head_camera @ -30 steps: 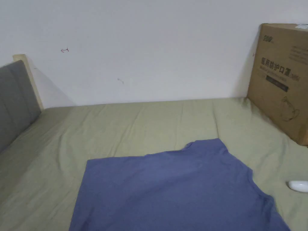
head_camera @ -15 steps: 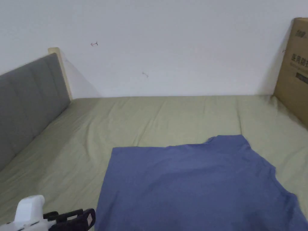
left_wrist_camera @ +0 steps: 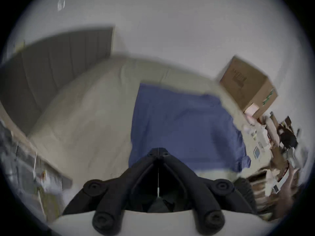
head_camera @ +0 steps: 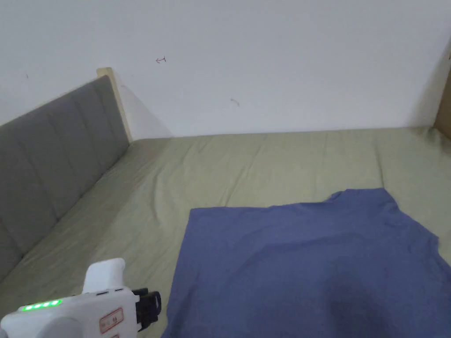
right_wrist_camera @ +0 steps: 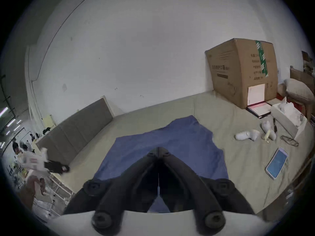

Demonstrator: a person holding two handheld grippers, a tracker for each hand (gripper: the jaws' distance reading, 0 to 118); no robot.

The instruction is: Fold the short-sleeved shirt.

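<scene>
I see the blue short-sleeved shirt (head_camera: 308, 264) spread flat on the green bed sheet (head_camera: 246, 171), toward the near edge of the bed and well clear of the grey headboard (head_camera: 48, 149) at the left end — a cardboard box (right_wrist_camera: 242, 72) stands at the right end against the wall. My left gripper (left_wrist_camera: 158, 152) hovers just off the shirt's left edge with its jaws pressed together on nothing; in the head view it sits at the near-left corner. My right gripper (right_wrist_camera: 158, 150) is over the shirt's near part, jaws also closed and empty — a tablet (right_wrist_camera: 277, 163) lies on the sheet to the right, apart from the shirt.
</scene>
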